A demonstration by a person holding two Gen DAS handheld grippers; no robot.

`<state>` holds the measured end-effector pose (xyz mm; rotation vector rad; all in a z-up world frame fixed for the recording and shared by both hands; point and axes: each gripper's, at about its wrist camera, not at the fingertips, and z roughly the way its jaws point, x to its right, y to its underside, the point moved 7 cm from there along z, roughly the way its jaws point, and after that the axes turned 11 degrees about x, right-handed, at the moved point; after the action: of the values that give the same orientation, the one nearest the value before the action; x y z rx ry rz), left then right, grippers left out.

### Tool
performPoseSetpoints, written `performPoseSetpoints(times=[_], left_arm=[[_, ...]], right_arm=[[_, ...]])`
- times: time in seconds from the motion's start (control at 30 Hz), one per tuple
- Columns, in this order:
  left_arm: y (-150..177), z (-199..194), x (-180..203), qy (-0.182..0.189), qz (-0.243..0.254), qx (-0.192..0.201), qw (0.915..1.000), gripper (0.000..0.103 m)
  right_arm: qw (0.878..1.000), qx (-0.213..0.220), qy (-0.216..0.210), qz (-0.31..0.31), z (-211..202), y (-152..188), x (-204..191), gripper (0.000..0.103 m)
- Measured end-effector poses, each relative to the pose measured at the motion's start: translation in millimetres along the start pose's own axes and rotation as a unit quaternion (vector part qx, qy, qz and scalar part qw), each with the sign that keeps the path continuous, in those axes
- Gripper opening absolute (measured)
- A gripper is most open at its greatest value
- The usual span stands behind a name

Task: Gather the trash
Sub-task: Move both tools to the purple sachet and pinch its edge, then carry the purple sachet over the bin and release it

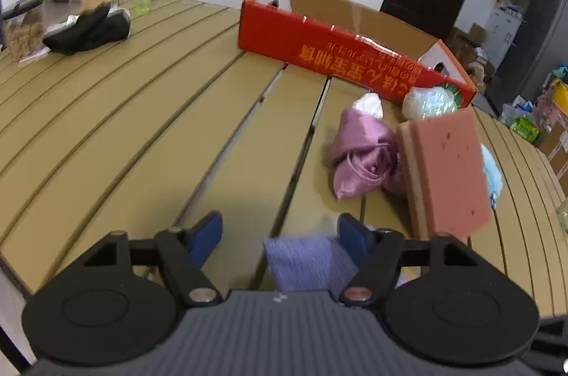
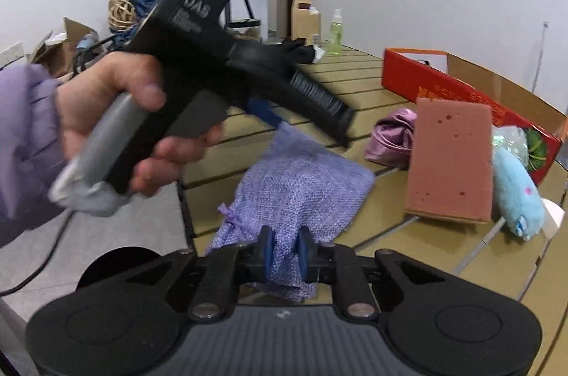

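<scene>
The lavender mesh pouch (image 2: 298,184) is a loosely woven drawstring bag with a small ribbon bow at its left edge, and it lies across the slatted table (image 2: 376,81) at the lower centre of the right wrist view. The right gripper (image 2: 285,252) has its blue pads closed on the pouch's near edge, pinching a fold of the weave between them. In the left wrist view the same pouch shows as a blurred purple patch at the bottom centre, partly under the left gripper (image 1: 280,230), whose fingers stand wide apart with nothing held; its right pad sits just at the pouch's edge (whether it touches cannot be told). To the right of the pouch a pink sponge block (image 2: 451,159) stands tilted up, with a crumpled pink satin cloth (image 2: 392,136) behind it and a pale blue plush toy (image 2: 518,198) just beside it. Further back, at the upper right, the red cardboard box (image 1: 319,46) lies open-topped; its inside shows only bare brown walls from this angle, and a clear crinkled wrapper (image 1: 429,101) rests against its outer front.
</scene>
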<state>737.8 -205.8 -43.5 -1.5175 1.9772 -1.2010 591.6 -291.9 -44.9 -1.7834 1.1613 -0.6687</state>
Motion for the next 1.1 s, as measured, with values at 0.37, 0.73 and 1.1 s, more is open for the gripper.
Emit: performPoseSetpoints(times=[0.37,0.73,1.1], left_arm=[[49,-82,-16,0.030,-0.095,0.079,0.9920,0.007],[88,-109,-26,-0.031,-0.137,0.120,0.9828,0.007],[88,-111,-32,-0.030,-0.128,0.118,0.9843,0.006]], right_arm=[[0.987,0.034,0.152,0.035,-3,-9,21,0.021],[0.969,0.068,0.075,0.225,-2,-9,29,0.045],[0.983,0.024,0.132,0.128,28,-3,0,0.009]])
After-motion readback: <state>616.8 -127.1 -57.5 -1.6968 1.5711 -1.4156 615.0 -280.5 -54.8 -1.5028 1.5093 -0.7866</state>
